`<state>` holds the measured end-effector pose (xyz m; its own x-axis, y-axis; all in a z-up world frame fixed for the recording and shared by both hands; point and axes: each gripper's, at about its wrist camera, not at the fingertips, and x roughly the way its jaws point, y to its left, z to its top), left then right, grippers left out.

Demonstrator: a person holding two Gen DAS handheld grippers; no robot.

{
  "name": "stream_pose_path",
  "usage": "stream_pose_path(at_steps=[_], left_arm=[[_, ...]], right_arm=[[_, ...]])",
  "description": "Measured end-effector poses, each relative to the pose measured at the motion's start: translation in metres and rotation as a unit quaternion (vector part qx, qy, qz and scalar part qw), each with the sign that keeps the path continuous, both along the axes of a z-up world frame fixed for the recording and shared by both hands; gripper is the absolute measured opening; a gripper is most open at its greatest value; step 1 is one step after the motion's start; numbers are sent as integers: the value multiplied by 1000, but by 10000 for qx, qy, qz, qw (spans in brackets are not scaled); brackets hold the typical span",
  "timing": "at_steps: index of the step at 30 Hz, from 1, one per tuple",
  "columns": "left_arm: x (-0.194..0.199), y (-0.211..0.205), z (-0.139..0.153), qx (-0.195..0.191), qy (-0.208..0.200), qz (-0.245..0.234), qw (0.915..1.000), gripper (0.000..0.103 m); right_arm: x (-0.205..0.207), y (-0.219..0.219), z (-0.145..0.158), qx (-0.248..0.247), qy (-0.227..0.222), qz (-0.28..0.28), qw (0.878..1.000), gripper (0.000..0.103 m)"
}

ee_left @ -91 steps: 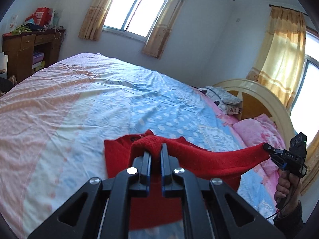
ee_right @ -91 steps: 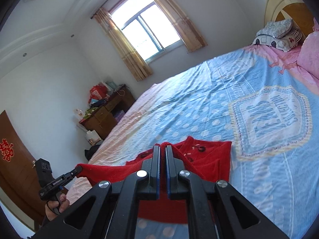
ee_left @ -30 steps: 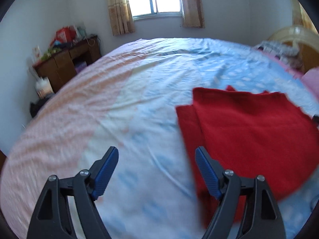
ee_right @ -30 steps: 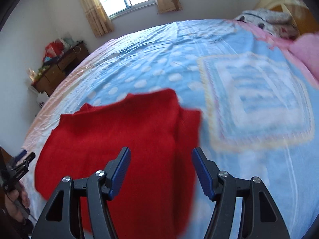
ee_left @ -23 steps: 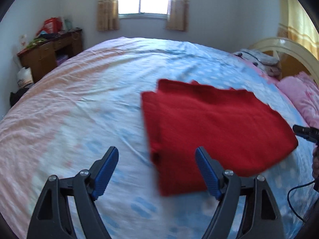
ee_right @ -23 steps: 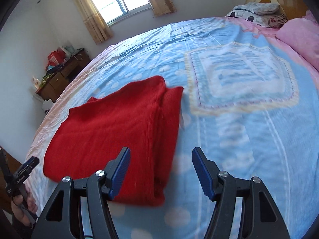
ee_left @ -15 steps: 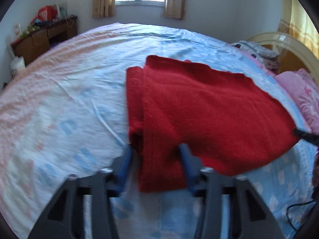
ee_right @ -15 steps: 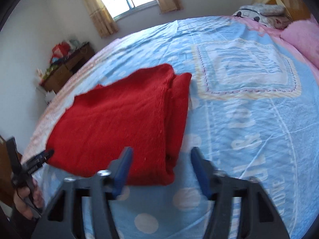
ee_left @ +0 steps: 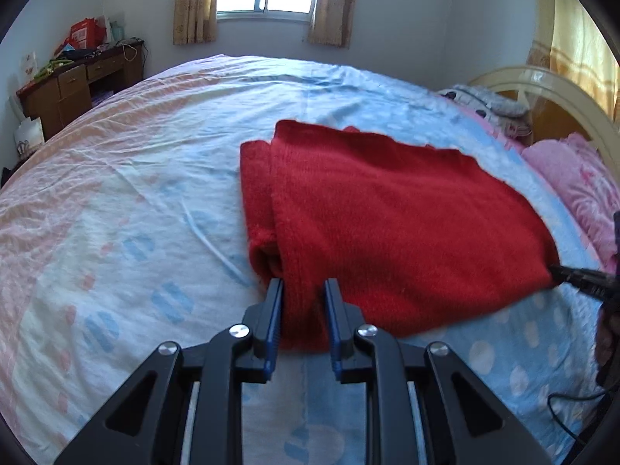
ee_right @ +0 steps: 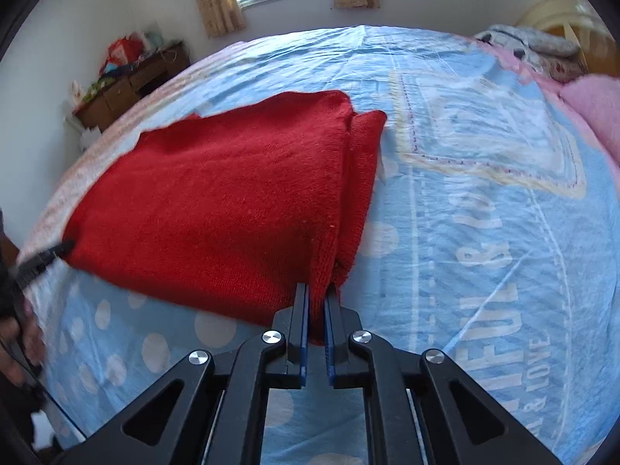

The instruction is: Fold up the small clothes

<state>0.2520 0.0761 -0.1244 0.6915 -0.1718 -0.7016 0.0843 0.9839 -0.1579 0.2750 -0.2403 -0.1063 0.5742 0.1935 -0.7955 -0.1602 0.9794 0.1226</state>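
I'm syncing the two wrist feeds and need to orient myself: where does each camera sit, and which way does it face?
Left wrist: on the left gripper, low over the bed, facing the window; its fingers close on the red garment's near left corner.
Right wrist: on the right gripper, facing the same way; its fingers pinch the near right corner.
Shared: garment, bed, desk, and each shows the other gripper.

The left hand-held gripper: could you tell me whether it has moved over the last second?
Yes. The left hand-held gripper has advanced across the bed to the sweater, closing on its near corner.
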Motion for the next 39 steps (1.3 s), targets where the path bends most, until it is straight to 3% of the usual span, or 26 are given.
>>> stream_pose_path(at_steps=[4,6,17,22,24,25,26,27,28,31,35,39], left_arm=[[4,3,-11,-224,170,-107,9995,10],[-2,1,-9,-125,118,-119,9998,8],[-16,9,-9,-199,106,-235,9995,8],[-16,4,-1,188,-18,-182,9997,14],[-18,5,5,293,-87,-99,9995,33],[-20,6,9,336,-191,-66,9992,39],[-21,7,12,405,-271,-14,9988,53],[-21,7,14,478,-324,38,9983,62],[-19,7,14,551,-356,73,9978,62],[-8,8,9,682,-242,194,9972,62],[7,6,-7,776,73,350,9963,62],[5,5,-11,763,99,358,9964,66]], right_arm=[[0,-3,1,202,-15,9,9998,5],[-5,-3,4,303,-53,75,9995,4],[-15,-11,-1,387,10,63,9992,4],[-20,-4,0,66,1,159,9999,4],[-20,-6,7,-25,-42,-51,10000,9],[-22,-6,13,-93,-133,-159,9997,17],[-23,-5,19,-169,-249,-273,9992,24],[-25,-3,24,-223,-338,-339,9986,37],[-25,1,32,-268,-483,-388,9977,41],[-15,24,49,-282,-819,-199,9960,41],[14,57,47,-167,-719,108,9972,41],[36,77,28,-191,-462,137,9987,41]])
